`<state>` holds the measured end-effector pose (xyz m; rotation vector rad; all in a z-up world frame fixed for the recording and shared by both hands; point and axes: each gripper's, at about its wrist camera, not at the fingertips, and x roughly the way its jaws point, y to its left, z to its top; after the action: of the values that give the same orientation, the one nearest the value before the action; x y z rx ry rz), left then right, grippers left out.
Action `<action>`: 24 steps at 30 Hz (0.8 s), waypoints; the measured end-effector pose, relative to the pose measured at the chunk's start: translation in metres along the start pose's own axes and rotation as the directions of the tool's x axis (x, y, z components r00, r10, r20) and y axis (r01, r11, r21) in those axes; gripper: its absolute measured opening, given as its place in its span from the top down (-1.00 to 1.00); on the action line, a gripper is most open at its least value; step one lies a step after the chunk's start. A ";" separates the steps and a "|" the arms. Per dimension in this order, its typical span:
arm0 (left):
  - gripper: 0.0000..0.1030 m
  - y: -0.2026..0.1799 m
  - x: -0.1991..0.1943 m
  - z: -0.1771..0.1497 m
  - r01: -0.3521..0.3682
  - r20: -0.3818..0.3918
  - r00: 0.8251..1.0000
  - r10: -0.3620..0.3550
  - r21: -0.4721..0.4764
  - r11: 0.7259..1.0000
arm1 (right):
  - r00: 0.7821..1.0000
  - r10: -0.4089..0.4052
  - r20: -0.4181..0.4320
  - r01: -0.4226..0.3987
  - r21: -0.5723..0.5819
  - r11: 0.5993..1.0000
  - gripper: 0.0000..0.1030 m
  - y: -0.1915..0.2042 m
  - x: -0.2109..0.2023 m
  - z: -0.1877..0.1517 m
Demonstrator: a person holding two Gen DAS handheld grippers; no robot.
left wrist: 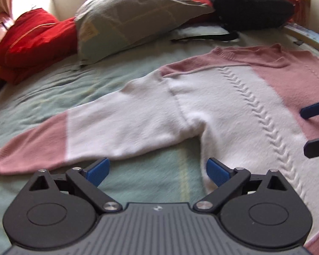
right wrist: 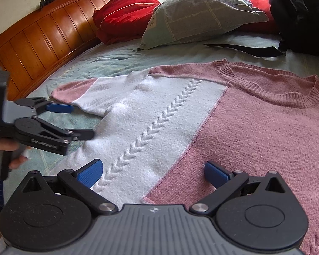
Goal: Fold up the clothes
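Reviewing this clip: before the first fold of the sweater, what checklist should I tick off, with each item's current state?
1. Sweater lies spread flat on the bed: ok.
2. Left sleeve extended, not tucked under: ok.
3. Left tool open, holding nothing: ok.
4. Right tool open, over the sweater body: ok.
5. Right sleeve laid out: cannot tell, out of view.
6. Backpack strap clear of the sweater: ok.
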<state>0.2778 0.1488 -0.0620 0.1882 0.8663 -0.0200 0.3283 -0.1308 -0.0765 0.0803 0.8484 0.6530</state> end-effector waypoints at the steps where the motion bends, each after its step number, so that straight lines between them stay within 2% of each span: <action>1: -0.88 0.002 -0.006 0.000 -0.003 0.000 1.000 0.003 -0.018 1.000 | 1.000 -0.007 0.000 0.007 -0.010 1.000 -1.00 0.001 0.001 -0.001; 6: -0.88 0.002 -0.049 -0.008 0.019 0.027 0.999 -0.017 -0.099 0.995 | 0.999 -0.050 0.000 0.050 -0.067 0.997 -1.00 0.010 0.004 -0.003; 11: -0.88 -0.011 -0.092 -0.022 0.012 0.027 1.000 -0.009 -0.095 0.995 | 0.997 -0.071 -0.038 0.068 -0.076 0.995 -1.00 0.015 0.001 0.005; 13: -0.89 -0.021 -0.104 -0.028 0.038 0.023 0.999 -0.036 -0.080 0.996 | 0.995 -0.076 -0.061 0.072 -0.070 0.995 -1.00 0.017 -0.005 0.011; 14: -0.89 -0.026 -0.111 -0.031 0.052 0.021 0.999 -0.050 -0.072 0.996 | 0.996 -0.083 -0.041 0.079 -0.089 0.993 -1.00 0.020 -0.018 0.012; 17: -0.94 -0.054 -0.118 -0.040 0.103 0.051 0.993 -0.105 0.032 0.994 | 0.994 -0.108 0.022 0.110 -0.151 0.982 -1.00 0.031 -0.062 0.014; 20: -0.94 -0.090 -0.114 -0.049 0.151 0.049 0.986 -0.160 0.146 0.978 | 0.986 -0.155 0.065 0.165 -0.210 0.964 -1.00 0.034 -0.100 -0.004; 24: -0.94 -0.131 -0.109 -0.069 0.127 0.040 0.989 -0.141 0.243 0.962 | 0.967 -0.251 0.037 0.252 -0.228 0.940 -1.00 0.023 -0.131 -0.056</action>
<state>0.1429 0.0250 -0.0430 0.3537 0.8173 -0.2566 0.2138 -0.1968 -0.0194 -0.2335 0.7545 0.5052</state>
